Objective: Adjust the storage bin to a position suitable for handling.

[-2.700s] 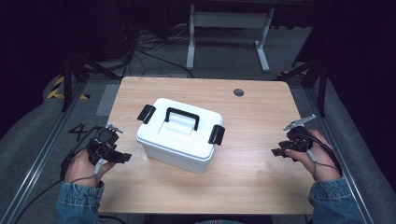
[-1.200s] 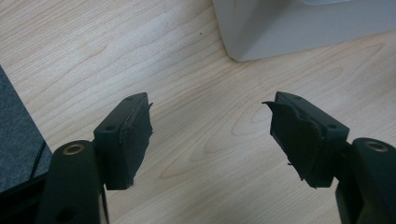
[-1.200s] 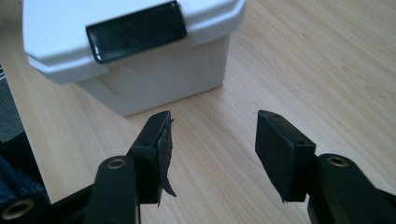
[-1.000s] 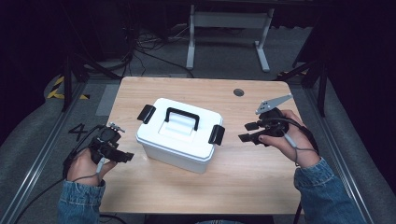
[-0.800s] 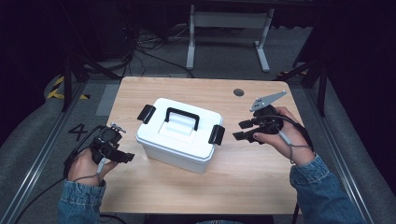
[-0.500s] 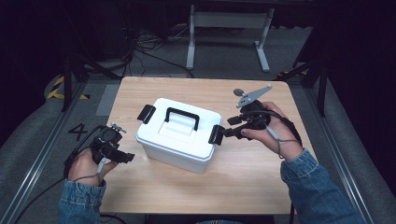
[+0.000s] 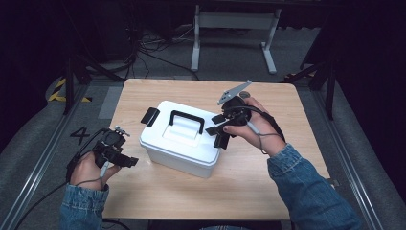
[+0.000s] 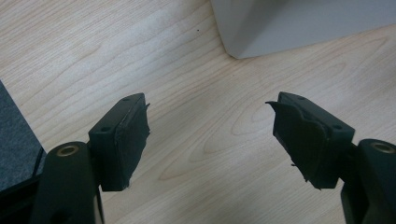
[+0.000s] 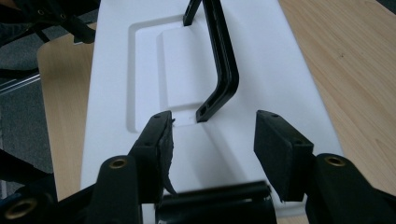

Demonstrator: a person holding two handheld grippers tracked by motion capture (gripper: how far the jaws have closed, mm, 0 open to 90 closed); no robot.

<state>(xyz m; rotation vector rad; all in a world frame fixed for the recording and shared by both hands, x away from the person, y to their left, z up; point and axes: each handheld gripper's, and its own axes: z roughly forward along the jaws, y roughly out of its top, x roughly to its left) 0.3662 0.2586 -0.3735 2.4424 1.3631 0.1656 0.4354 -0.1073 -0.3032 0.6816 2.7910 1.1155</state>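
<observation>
A white lidded box (image 7: 178,146) with a black carry handle (image 7: 185,120) stands in the middle of the wooden table (image 7: 268,187). A black latch (image 7: 150,116) sticks out at its left end. My right gripper (image 7: 215,136) hovers open at the box's right end. In the right gripper view its jaws (image 9: 212,140) straddle the blurred black right latch (image 9: 215,203) and look along the lid (image 9: 285,70) toward the handle (image 9: 223,70). My left gripper (image 7: 126,151) stands open over bare table left of the box. The box's corner (image 8: 299,23) shows just ahead of the left gripper (image 8: 210,135).
The table's left edge and dark floor (image 8: 14,140) lie close beside my left gripper. A metal stand (image 7: 234,19) and loose cables (image 7: 143,43) sit on the floor beyond the table's far edge. Floor rails (image 7: 38,167) run along the left.
My right hand has swung left from the table's right side to the box's right end, jaws still wide. The left hand and the box have stayed put.
</observation>
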